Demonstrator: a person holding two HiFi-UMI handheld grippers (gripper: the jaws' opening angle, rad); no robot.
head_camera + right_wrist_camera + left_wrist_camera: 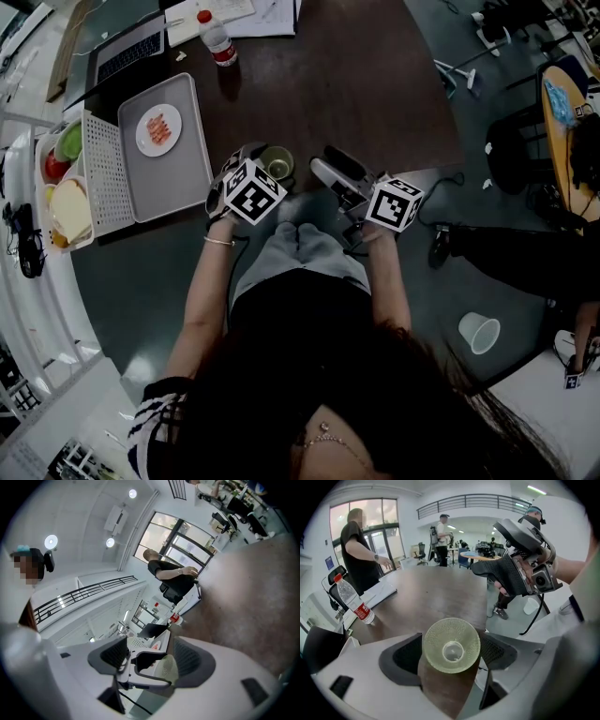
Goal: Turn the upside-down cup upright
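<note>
A pale green pebbled cup point(451, 645) sits between the jaws of my left gripper point(451, 656), which is shut on it. One round end of the cup faces that gripper's camera. In the head view the cup point(277, 166) shows as a green ring just over the near edge of the dark brown table point(366, 75), with the left gripper point(266, 161) around it. My right gripper point(323, 167) hovers close on the cup's right, open and holding nothing. In the right gripper view its jaws point(150, 660) frame the left gripper and the cup point(167, 668) beyond them.
A grey tray point(183, 178) holding a small plate of food lies to the left, beside a white rack and a basket of food point(61, 192). A water bottle point(217, 39), a laptop point(127, 52) and papers are at the far side. A white cup point(480, 332) lies on the floor. People stand beyond the table.
</note>
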